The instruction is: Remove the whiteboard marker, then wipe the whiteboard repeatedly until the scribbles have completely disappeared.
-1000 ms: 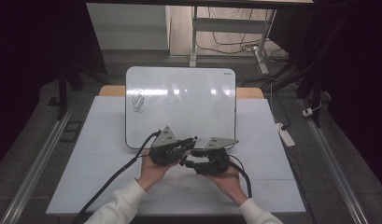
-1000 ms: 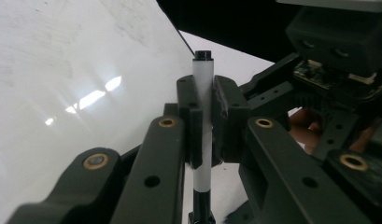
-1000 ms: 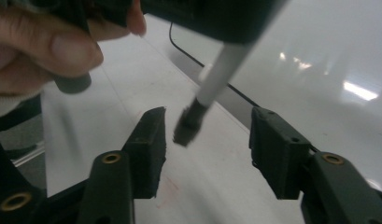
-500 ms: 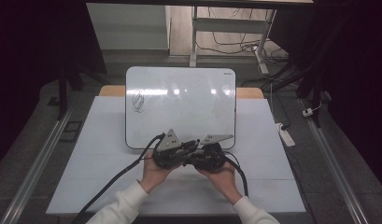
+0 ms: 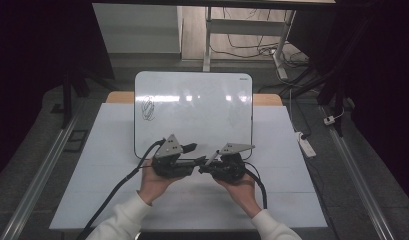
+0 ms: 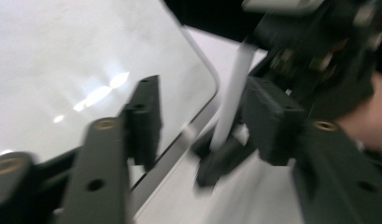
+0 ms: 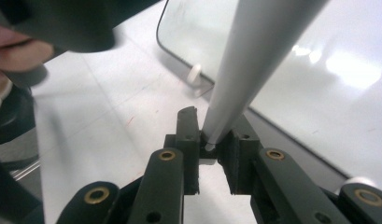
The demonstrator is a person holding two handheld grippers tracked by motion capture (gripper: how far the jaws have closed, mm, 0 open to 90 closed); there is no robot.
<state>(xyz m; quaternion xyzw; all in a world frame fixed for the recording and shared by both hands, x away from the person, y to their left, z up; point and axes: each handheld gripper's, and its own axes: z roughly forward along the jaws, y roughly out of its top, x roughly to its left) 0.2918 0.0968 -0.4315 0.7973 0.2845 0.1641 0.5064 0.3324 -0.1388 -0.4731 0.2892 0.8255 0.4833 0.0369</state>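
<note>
A slim grey-white marker [image 7: 254,65] is seen clamped near one end between the pads of the right gripper [image 7: 212,149], its barrel running up and away over the near edge of the whiteboard [image 7: 319,93]. In the high view the marker [image 5: 210,158] is held low above the desk [image 5: 292,200], just in front of the whiteboard's near edge, between the two hands.

The left gripper [image 5: 184,155] is just beside it; its jaws have just been opening and stand apart, with nothing pressed between them. In the left gripper view a dark piece [image 6: 216,163], possibly the cap, is seen at the marker's [image 6: 233,93] lower end, though the frame is blurred and this cannot be settled.

Handling, as judged: the marker is light, stiff and smooth-walled, so a slip or a swing about the pinch point is likely when it is held near one end; a hold nearer mid-barrel would be steadier. Little force is needed.

Edges and room: the whiteboard [image 5: 192,110] lies flat on the desk, rounded corners, a small scribble [image 5: 148,107] at its left side. Its raised frame edge is close under both grippers. Open desk is available left, right and toward the person. Cables [image 5: 117,185] trail back from each gripper beside the forearms.
</note>
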